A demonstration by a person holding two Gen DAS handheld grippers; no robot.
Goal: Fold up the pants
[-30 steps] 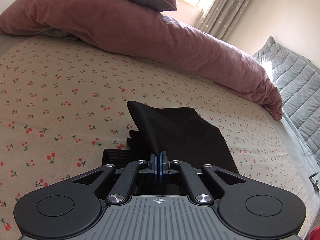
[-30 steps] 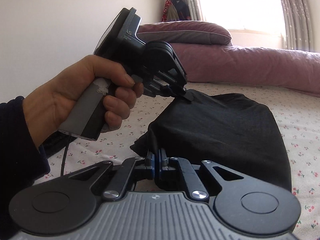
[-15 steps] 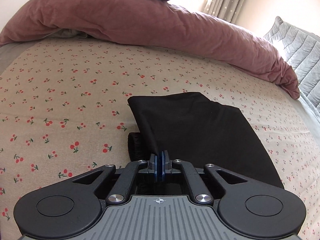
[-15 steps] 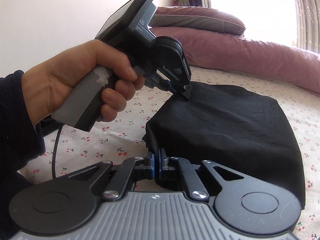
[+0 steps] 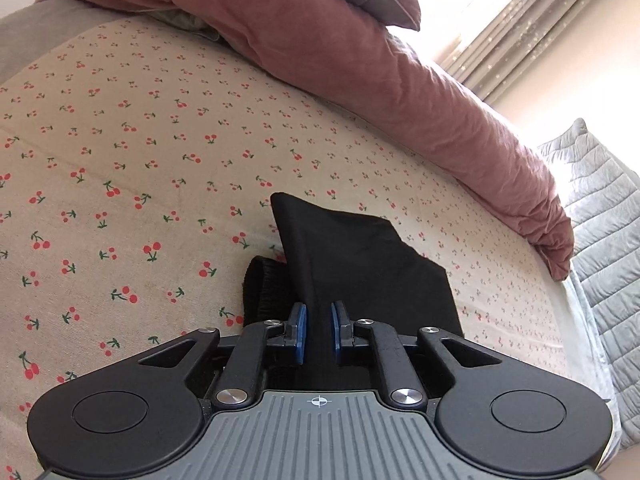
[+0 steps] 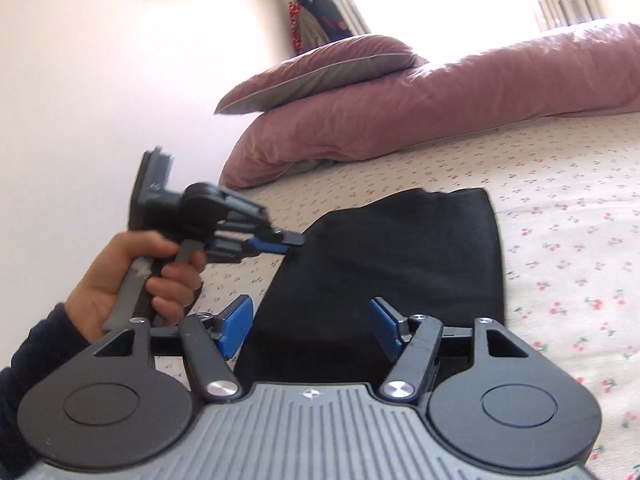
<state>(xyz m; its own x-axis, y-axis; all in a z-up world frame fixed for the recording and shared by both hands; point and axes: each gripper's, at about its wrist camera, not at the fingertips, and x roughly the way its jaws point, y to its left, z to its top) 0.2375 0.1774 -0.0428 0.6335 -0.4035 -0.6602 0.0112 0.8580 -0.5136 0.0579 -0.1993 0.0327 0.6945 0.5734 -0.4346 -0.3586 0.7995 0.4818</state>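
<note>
Black cloth, the pants [image 6: 400, 256], lay folded into a compact block on the bed [image 5: 140, 168], directly ahead of both grippers. The right gripper [image 6: 312, 324] had its jaws spread wide after just opening; the near edge of the pants sat between the blue pads [image 6: 236, 320] but they did not press on it. The left gripper [image 5: 318, 328] had also just been opening, and its jaws stood slightly apart with a ridge of cloth rising between them, no longer pinched as far as could be seen. In the right view this gripper, held by a hand [image 6: 132, 280], was at the far left corner of the block. The step seemed to be the release after a fold. Beside the left gripper's left finger a ribbed waistband [image 5: 260, 288] stuck out from under the top layer. The next move probably called for drawing both grippers back clear of the cloth, then tucking or smoothing that edge without dragging the fold open.
</note>
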